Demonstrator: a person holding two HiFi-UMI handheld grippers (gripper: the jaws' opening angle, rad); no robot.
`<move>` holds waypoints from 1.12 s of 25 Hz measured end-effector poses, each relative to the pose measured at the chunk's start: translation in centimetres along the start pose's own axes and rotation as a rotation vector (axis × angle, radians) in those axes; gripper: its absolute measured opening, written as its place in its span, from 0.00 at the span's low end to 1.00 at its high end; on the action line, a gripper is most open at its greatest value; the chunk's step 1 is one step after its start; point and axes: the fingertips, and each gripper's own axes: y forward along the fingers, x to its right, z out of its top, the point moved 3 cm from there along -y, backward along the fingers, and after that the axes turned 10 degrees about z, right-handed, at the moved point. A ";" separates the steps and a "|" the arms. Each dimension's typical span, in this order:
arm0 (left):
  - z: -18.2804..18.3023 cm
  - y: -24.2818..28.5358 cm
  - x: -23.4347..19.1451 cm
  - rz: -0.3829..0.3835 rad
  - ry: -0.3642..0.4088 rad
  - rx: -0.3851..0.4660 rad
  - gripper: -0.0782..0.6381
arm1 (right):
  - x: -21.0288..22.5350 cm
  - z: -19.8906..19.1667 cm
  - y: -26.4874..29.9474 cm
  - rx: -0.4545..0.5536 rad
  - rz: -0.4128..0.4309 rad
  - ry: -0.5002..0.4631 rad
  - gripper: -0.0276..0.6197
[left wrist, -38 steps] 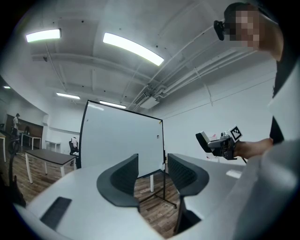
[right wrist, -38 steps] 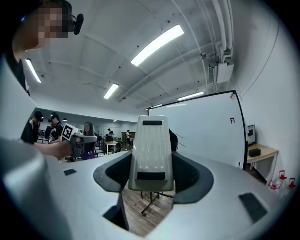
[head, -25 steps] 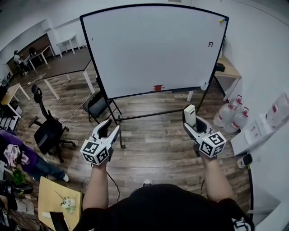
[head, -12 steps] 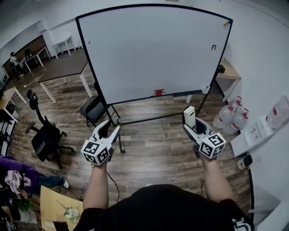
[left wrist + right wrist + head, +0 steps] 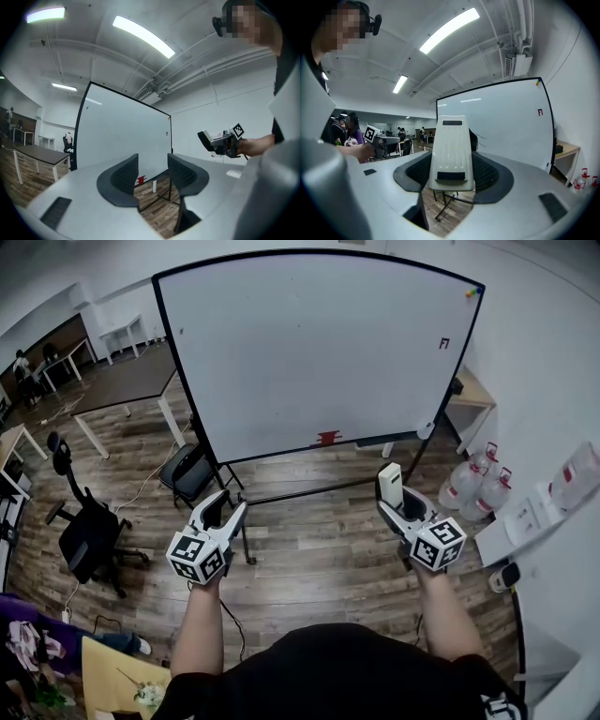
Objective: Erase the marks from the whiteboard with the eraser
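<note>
Eraser: held at the right of the scene, on the near side of the board and well apart from it, with its lower end clamped in the right gripper.
Right gripper: closed on the eraser, one pad against each of its sides.
Left gripper: jaws apart with nothing between them.
Hidden: the eraser's wiping face shows in no view, and its lower end is sunk between the pads.
Eraser axis: the long axis runs along the jaws, with the free end pointing far, toward the whiteboard. Its pale back faces the right gripper view.
Whiteboard: far, on a black-framed stand, with a small dark mark near its upper right, too small to read.
Bottom rail: a red object that I cannot identify.
Floor: water bottles at the right, an office chair at the left.
</note>
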 end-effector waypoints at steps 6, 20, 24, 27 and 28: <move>0.0 1.1 -1.1 -0.003 -0.001 -0.004 0.39 | 0.6 0.1 1.3 -0.001 -0.001 0.002 0.43; -0.5 2.7 -2.9 -0.001 -0.004 -0.011 0.39 | 1.6 0.0 3.7 -0.002 0.002 0.007 0.43; -0.7 3.2 -3.2 -0.001 -0.005 -0.013 0.39 | 2.0 -0.5 4.2 -0.011 -0.001 0.013 0.43; -0.9 3.4 -3.9 -0.004 -0.006 -0.017 0.39 | 2.1 -0.5 4.8 -0.012 -0.002 0.015 0.43; -0.9 3.5 -4.1 -0.005 -0.006 -0.017 0.39 | 2.1 -0.5 5.0 -0.011 -0.002 0.015 0.43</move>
